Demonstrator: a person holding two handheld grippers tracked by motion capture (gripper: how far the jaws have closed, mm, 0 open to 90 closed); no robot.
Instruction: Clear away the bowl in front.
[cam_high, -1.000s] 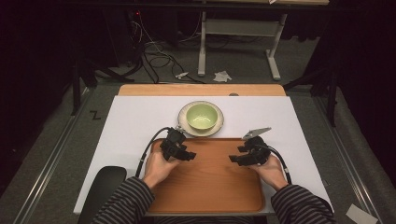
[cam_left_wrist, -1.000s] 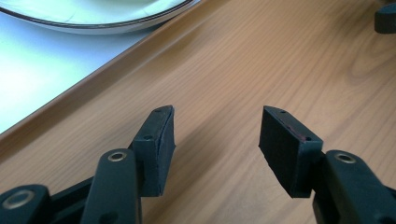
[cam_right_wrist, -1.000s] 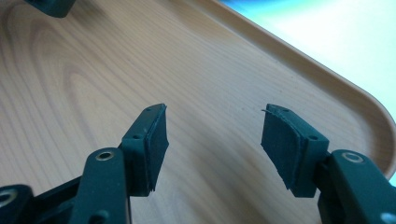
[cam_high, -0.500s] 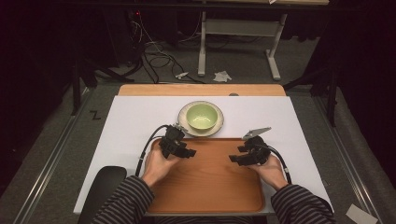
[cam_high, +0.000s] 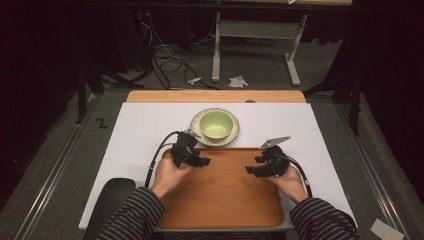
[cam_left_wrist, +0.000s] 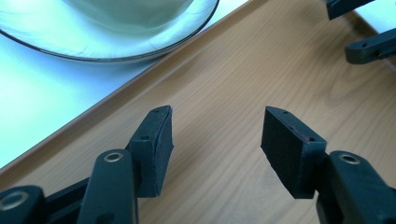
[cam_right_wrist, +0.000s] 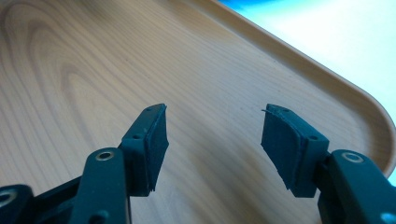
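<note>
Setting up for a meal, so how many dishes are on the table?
2: a green bowl sitting on a plate, both on the white table surface just beyond the wooden tray's far edge. The tray itself holds none.

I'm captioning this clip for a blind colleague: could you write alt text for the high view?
A person's two hands each hold an open black claw, left claw and right claw, over a bare wooden tray on a white-covered table. Just beyond the tray, a green bowl sits on a plate.
</note>
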